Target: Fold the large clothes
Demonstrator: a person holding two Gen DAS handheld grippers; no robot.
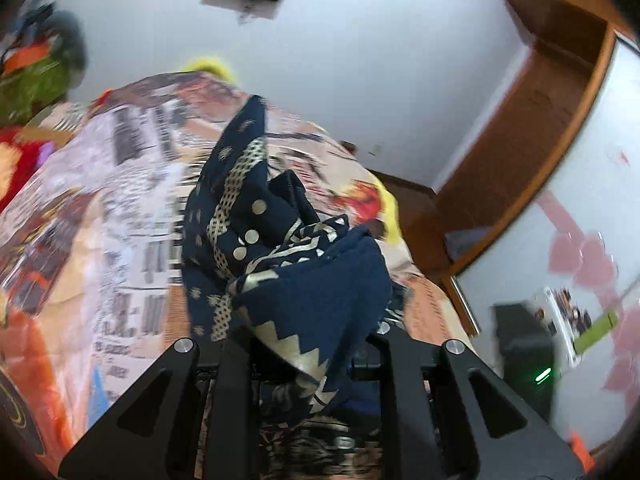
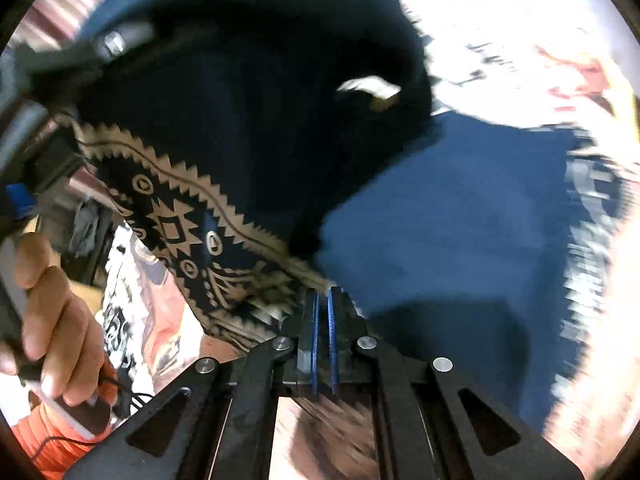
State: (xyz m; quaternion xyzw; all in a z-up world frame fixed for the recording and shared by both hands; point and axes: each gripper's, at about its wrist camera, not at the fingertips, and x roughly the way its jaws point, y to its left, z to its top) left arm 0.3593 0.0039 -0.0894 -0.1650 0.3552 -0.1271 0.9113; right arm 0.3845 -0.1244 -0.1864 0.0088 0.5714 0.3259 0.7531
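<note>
Both tongs are closed on the dark blue cloth with beige zigzag border (image 1: 288, 264): left tongs (image 1: 316, 364) lift it bunched above the patterned bed (image 1: 100, 208), right tongs (image 2: 322, 320) pinch its border edge.

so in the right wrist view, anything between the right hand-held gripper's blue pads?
Right wrist view: the right hand-held gripper is shut, its blue pads nearly touching. The navy patterned garment meets their tips; whether its edge is pinched between them is unclear.
</note>
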